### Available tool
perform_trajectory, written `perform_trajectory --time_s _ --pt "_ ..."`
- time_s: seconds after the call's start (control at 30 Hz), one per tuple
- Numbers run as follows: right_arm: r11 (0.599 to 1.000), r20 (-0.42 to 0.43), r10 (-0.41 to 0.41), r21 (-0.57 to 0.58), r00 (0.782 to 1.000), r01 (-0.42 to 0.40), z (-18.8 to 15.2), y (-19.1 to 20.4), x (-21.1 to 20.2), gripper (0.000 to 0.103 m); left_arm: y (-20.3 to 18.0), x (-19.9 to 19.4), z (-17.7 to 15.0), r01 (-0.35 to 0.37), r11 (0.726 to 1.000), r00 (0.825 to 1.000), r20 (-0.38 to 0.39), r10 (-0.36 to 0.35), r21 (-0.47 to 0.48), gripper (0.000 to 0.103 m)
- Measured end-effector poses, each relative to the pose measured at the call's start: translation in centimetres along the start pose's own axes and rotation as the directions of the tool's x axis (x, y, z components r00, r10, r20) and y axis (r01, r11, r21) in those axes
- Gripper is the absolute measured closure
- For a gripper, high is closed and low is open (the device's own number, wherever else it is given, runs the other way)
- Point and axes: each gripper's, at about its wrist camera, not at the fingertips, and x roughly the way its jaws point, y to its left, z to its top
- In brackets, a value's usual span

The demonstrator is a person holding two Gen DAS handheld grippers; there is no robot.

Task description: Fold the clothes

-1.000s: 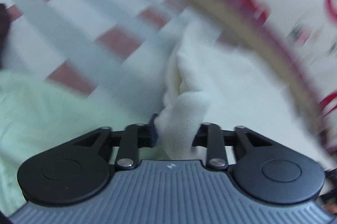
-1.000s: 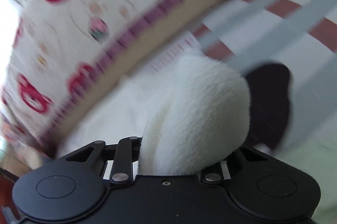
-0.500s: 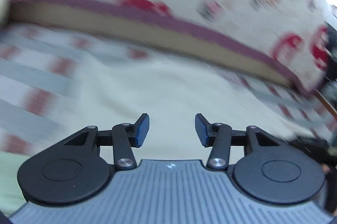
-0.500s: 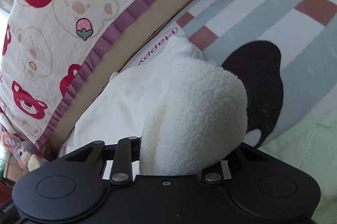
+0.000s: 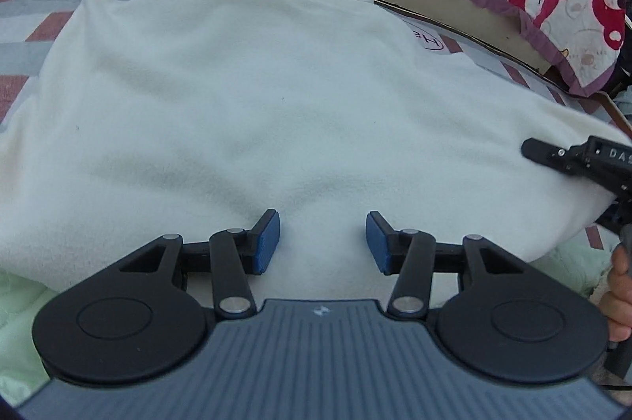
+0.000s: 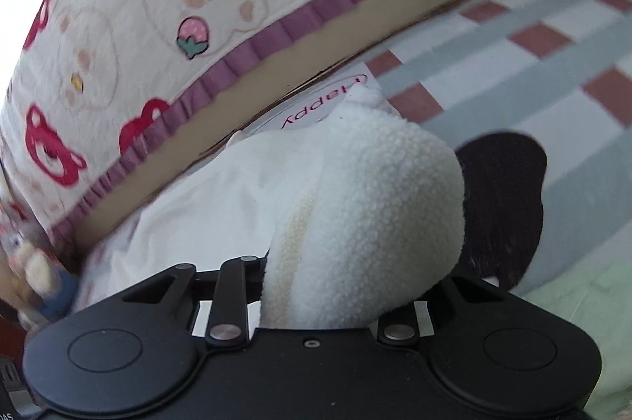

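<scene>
Fleece garment (image 6: 367,222) hides right hand-held gripper (image 6: 316,305) fingers — grip unseen.

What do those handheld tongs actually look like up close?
The left tongs have black linkage arms with silver rivets, blue pads, two round black discs and a ribbed grey body. The right tongs are all black, same shape. White letters "DAS" show on their side from the left view. A bare hand grips them.

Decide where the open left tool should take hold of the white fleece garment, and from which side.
Grip the near hem of the white fleece garment, approaching from the near side with the left tool; that edge lies flat just ahead of its open jaws.
</scene>
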Motion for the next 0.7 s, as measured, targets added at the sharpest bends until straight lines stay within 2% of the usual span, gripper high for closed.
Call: perform_trajectory --time_s 0.1,0.2,0.27,0.33,0.4,0.43,0.5,0.53,0.63,0.7 --pt "0.998 0.005 -0.027 -0.060 1.000 0.027 0.3 1.2 -0.2 0.069 0.3 -0.2 -0.1 0.002 1.000 1.000 0.002 -0.002 -0.022 0.055" --pt "0.992 0.029 -0.010 -0.123 1.000 0.013 0.6 2.5 -0.6 0.069 0.5 -0.3 0.0 0.011 1.000 1.000 0.002 -0.011 -0.029 0.055" --pt "0.976 0.053 0.002 -0.216 0.999 0.009 0.9 4.4 -1.0 0.069 1.0 -0.7 -0.2 0.035 0.999 0.999 0.009 -0.035 -0.038 0.055" --pt "0.936 0.088 0.011 -0.352 0.996 0.021 0.9 7.3 -1.3 0.069 1.4 -1.7 -0.1 0.070 0.997 0.997 0.014 -0.070 -0.013 0.055" --pt "0.863 0.126 0.036 -0.504 0.991 0.033 0.6 10.5 -1.5 0.069 1.8 -3.5 0.2 0.091 0.992 0.995 0.034 -0.094 0.088 0.051" --pt "0.844 0.128 0.063 -0.536 0.990 0.015 0.5 11.5 -1.5 0.069 2.2 -4.6 0.2 0.059 0.989 0.995 0.074 -0.069 0.137 0.050" --pt "0.823 0.116 0.105 -0.567 0.988 -0.021 0.3 13.0 -1.1 0.069 3.7 -6.6 0.2 -0.015 0.986 0.988 0.153 -0.011 0.165 0.047" --pt "0.811 0.108 0.116 -0.585 0.987 -0.031 0.1 13.6 -0.8 0.069 4.9 -7.2 0.2 -0.024 0.989 0.985 0.174 -0.001 0.146 0.047" --pt "0.768 0.078 0.147 -0.638 0.986 -0.064 -0.6 15.4 0.2 0.070 9.3 -7.1 -0.3 0.031 0.999 0.988 0.152 -0.024 -0.045 0.049" --pt "0.746 0.053 0.182 -0.658 0.982 -0.103 -1.1 16.6 0.6 0.070 10.3 -7.1 -0.8 0.064 0.994 0.985 0.165 -0.049 -0.089 0.050"
